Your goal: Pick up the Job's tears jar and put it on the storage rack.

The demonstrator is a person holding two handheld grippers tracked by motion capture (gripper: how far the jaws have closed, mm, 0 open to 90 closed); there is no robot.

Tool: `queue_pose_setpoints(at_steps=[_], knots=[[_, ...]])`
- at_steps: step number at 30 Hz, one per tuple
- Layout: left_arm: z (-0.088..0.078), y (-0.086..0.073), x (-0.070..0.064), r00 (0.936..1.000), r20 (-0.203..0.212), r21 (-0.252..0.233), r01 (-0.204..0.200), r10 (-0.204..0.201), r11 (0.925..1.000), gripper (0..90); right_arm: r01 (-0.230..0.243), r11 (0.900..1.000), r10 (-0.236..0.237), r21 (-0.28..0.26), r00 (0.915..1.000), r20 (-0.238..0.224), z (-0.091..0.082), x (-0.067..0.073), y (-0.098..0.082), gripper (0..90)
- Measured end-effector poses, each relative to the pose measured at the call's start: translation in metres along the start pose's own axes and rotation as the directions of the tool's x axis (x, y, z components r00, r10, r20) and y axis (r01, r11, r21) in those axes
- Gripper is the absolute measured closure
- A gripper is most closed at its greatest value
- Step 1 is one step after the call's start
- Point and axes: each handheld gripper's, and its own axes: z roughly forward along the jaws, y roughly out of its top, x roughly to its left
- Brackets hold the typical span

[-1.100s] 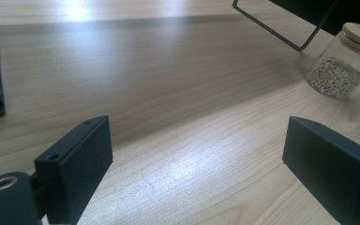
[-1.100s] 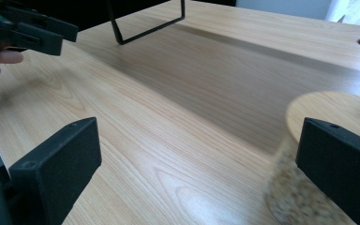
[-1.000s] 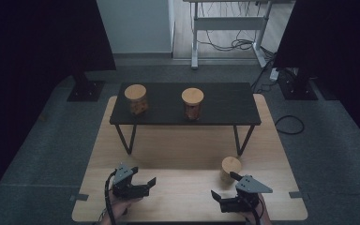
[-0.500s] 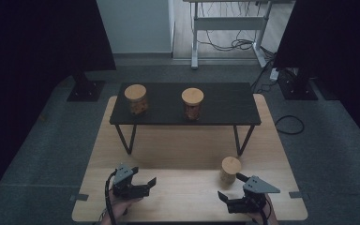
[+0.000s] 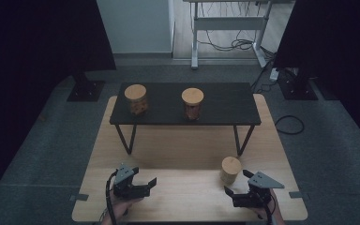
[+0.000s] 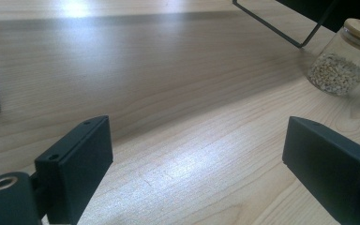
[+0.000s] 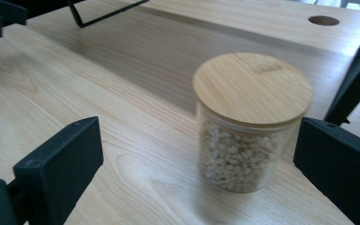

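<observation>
A glass jar of pale grains [image 5: 230, 169] with a round wooden lid stands on the wooden table [image 5: 183, 150] at the front right. My right gripper [image 5: 236, 183] is just in front of it, jaws open. In the right gripper view the jar [image 7: 251, 122] stands upright a little ahead of my open right gripper [image 7: 197, 154], nearer the right-hand jaw and untouched. My left gripper [image 5: 149, 186] rests low at the front left, open and empty. In the left gripper view the jar [image 6: 342, 61] is far off at the upper right, beyond the left gripper [image 6: 197, 150].
A low black bench [image 5: 225, 105] stands across the back of the table. On it are two more lidded jars, one at the left [image 5: 136, 98] and one in the middle [image 5: 192, 103]. One black bench leg [image 7: 351, 79] rises close behind the front jar.
My right gripper has shifted slightly to the right beside the jar. The left gripper and all the jars are where they were.
</observation>
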Motion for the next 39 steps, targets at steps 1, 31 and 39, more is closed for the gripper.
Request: queue_pose_setpoints(at_steps=[1, 31, 39], knots=[[0.000, 0.000, 0.000, 1.0000, 0.000, 0.000, 0.000, 0.000, 1.0000, 8.3, 0.000, 1.000, 0.000, 0.000, 1.0000, 0.000, 0.000, 0.000, 0.000, 1.2], [0.000, 0.000, 0.000, 0.9999, -0.013, 0.004, 0.006, -0.006, 1.0000, 8.3, -0.040, 0.998, 0.037, 0.055, 0.9982, 0.048, 0.037, -0.022, 0.009, 1.9], [0.000, 0.000, 0.000, 0.9999, -0.014, 0.003, 0.007, -0.007, 1.0000, 8.2, -0.050, 0.996, 0.047, 0.067, 0.9974, 0.056, 0.047, -0.023, 0.011, 2.9]])
